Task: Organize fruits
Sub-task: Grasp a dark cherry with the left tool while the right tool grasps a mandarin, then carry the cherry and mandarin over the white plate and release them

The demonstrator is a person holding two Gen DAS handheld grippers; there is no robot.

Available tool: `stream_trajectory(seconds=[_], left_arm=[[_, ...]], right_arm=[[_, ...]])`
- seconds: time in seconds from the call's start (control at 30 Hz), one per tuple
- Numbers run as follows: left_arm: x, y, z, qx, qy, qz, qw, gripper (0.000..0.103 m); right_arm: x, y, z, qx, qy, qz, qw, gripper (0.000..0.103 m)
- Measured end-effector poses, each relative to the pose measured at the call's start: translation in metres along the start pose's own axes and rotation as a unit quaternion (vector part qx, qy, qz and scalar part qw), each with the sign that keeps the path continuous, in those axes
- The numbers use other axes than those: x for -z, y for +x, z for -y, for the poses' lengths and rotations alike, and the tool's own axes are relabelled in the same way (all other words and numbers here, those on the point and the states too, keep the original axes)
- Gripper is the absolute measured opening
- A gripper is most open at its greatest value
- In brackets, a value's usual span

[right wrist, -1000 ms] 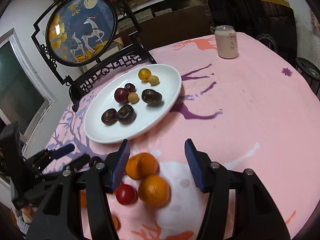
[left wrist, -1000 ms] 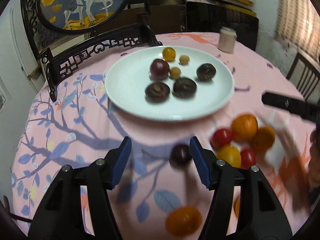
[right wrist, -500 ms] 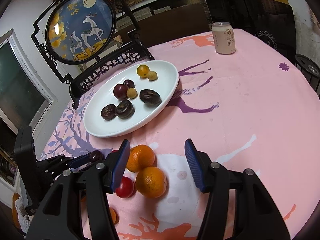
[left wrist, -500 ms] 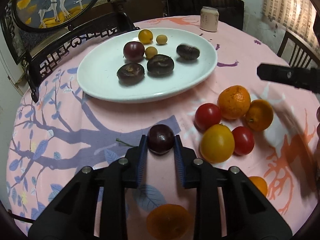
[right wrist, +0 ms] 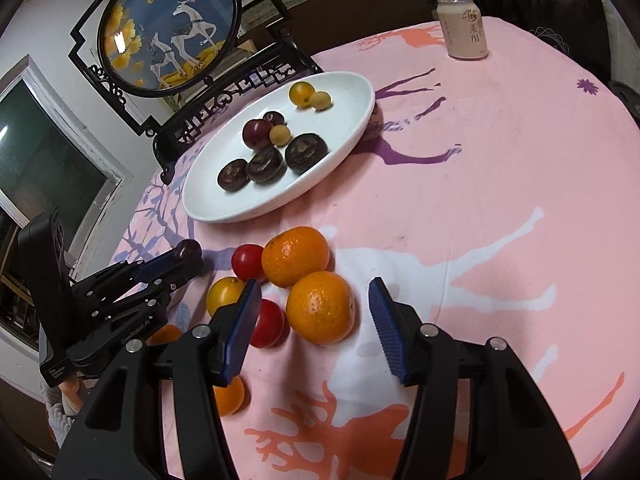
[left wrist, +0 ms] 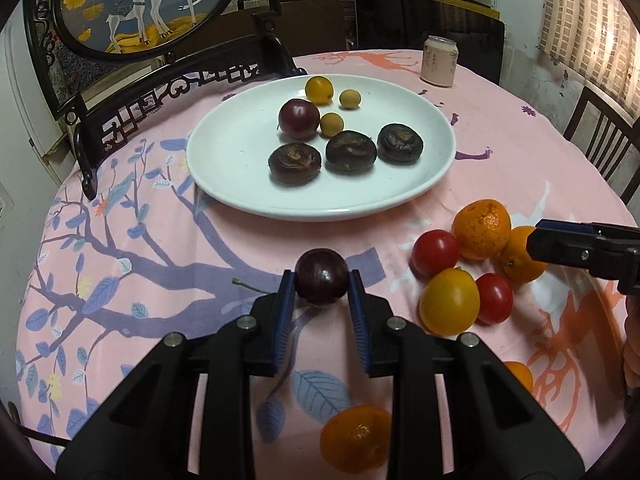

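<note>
Our left gripper (left wrist: 322, 292) pinches a dark plum (left wrist: 321, 282) between its blue pads, just above the pink table (left wrist: 500, 152) on the near side of the white plate (left wrist: 224, 168). From the right wrist view the same plum (right wrist: 189, 249) sits at the tips of the left gripper (right wrist: 176, 260), short of the plate's (right wrist: 208, 208) near rim.

The plate holds three dark wrinkled fruits (left wrist: 351, 151) in a row, a red plum (left wrist: 299, 118) behind them, two small pale yellow fruits (left wrist: 331, 124) and a yellow-orange one (left wrist: 319, 89) near the far rim. The plate's left half and its near edge are bare white, and the strip of cloth between plum and rim carries nothing.

Our right gripper (right wrist: 316, 324) is spread wide, its pads flanking an orange (right wrist: 320, 307) without touching it. A second orange (right wrist: 295, 256) lies just behind, touching the first. Two red tomatoes (right wrist: 248, 261) and a yellow fruit (right wrist: 225, 295) crowd the left pad; one tomato is partly hidden by it. Another orange fruit (right wrist: 230, 394) lies under that finger's base.

In the left view this cluster (left wrist: 460, 272) lies right of the held plum, well apart from it, and one more orange fruit (left wrist: 356, 444) rests below our left gripper.

A can (right wrist: 462, 28) stands near the table's far edge, beyond the plate. A framed deer picture (right wrist: 168, 28) stands just behind the plate's far left rim. The right half of the table is open cloth.
</note>
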State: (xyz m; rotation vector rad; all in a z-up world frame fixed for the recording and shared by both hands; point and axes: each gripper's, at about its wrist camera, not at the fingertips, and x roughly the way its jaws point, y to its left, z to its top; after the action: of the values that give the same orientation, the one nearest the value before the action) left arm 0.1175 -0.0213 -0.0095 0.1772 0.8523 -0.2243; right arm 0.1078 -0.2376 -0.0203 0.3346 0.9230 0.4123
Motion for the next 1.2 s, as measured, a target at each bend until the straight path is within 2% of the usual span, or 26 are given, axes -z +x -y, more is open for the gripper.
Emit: stream_trajectory(seconds=[0.1, 0.2, 0.3, 0.43, 0.7, 0.9, 1.07, 1.2], left_arm=[[0.0, 0.003, 0.0, 0.0, 0.0, -0.005, 1.0, 0.027], [0.001, 0.007, 0.002, -0.002, 0.005, -0.014, 0.9999, 0.027], [0.003, 0.012, 0.004, -0.001, 0.01, -0.023, 0.9997, 0.027], [0.004, 0.011, 0.007, -0.006, 0.014, -0.016, 0.9998, 0.027], [-0.024, -0.033, -0.01, -0.014, -0.026, 0.052, 0.9982, 0.027], [-0.063, -0.05, -0.03, -0.018, -0.056, 0.08, 0.9951, 0.027], [-0.087, -0.047, -0.043, -0.025, -0.078, 0.091, 0.9925, 0.027], [-0.084, -0.04, -0.051, -0.026, -0.098, 0.098, 0.99, 0.027]], right_arm=[[0.002, 0.002, -0.002, 0.004, -0.005, -0.004, 1.0, 0.047], [0.005, 0.014, 0.001, 0.012, 0.001, -0.028, 1.0, 0.04], [0.006, 0.015, 0.002, 0.01, 0.004, -0.029, 1.0, 0.039], [0.002, 0.004, 0.007, 0.013, 0.015, -0.007, 1.0, 0.038], [-0.01, -0.044, 0.017, 0.021, 0.037, 0.093, 0.995, 0.038], [-0.046, -0.055, -0.007, 0.018, 0.008, 0.108, 0.994, 0.039], [-0.078, -0.055, -0.032, 0.022, -0.019, 0.123, 0.992, 0.039], [-0.093, -0.048, -0.043, 0.005, -0.024, 0.13, 0.991, 0.039]])
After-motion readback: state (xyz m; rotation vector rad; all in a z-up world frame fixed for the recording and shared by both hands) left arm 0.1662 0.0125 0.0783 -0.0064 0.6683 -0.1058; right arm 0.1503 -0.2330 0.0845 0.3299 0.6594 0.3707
